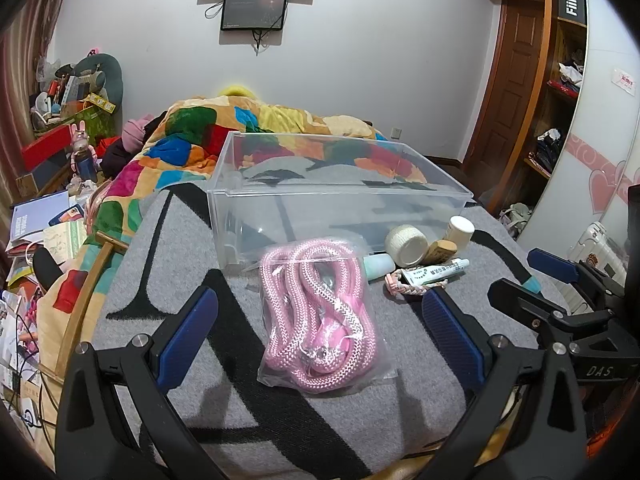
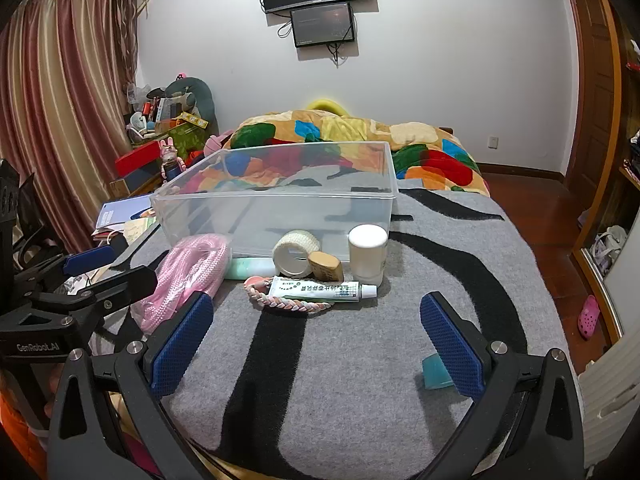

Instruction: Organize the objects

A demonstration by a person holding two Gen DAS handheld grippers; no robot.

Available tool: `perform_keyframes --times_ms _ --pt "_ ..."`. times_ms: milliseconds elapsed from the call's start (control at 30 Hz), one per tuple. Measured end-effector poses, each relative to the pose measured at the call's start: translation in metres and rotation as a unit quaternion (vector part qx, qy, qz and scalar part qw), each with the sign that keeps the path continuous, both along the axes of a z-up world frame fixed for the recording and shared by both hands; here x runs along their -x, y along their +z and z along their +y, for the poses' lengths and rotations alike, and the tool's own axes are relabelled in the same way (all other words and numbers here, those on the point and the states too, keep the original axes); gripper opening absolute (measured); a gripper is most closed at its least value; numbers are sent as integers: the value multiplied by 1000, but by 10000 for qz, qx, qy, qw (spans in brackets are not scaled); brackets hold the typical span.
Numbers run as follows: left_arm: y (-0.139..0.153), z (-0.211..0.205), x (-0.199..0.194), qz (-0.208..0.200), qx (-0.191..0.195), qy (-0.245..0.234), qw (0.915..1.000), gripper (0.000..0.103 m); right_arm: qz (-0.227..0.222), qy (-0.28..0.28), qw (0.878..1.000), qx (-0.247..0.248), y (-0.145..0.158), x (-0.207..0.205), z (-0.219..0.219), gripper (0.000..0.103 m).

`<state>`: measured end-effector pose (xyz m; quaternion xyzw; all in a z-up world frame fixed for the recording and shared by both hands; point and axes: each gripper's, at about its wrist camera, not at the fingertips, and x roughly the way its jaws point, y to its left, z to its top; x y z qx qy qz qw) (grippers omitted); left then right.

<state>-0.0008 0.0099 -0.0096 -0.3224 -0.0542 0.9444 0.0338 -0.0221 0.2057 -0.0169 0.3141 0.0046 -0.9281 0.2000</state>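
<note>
At the bottom of each view, the left gripper [image 1: 320,332] and right gripper [image 2: 316,340] gape wide, neither holding anything; a bagged pink rope [image 1: 318,316] lies on the grey blanket [image 2: 360,360] between the left one's blue pads. Further up, mid-frame, a tube [image 2: 322,291], braided band [image 2: 288,303], tape roll [image 2: 296,254] and white jar [image 2: 367,254] cluster just before the clear box [image 2: 276,200], with a colourful quilt [image 2: 360,136] behind

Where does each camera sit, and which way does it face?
Left wrist: on the left claw, open, facing the bagged pink rope before the clear plastic box; the right claw shows at right.
Right wrist: on the right claw, open, facing the white ointment tube; the left claw shows at left.
Shared: box, rope, tube, grey striped blanket.
</note>
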Motion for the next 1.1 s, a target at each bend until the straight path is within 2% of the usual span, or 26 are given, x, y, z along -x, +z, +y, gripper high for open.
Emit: perform_keyframes --times_ms 1100 --pt "0 3 0 -22 -33 -23 10000 103 35 34 10000 -7 1 -3 0 103"
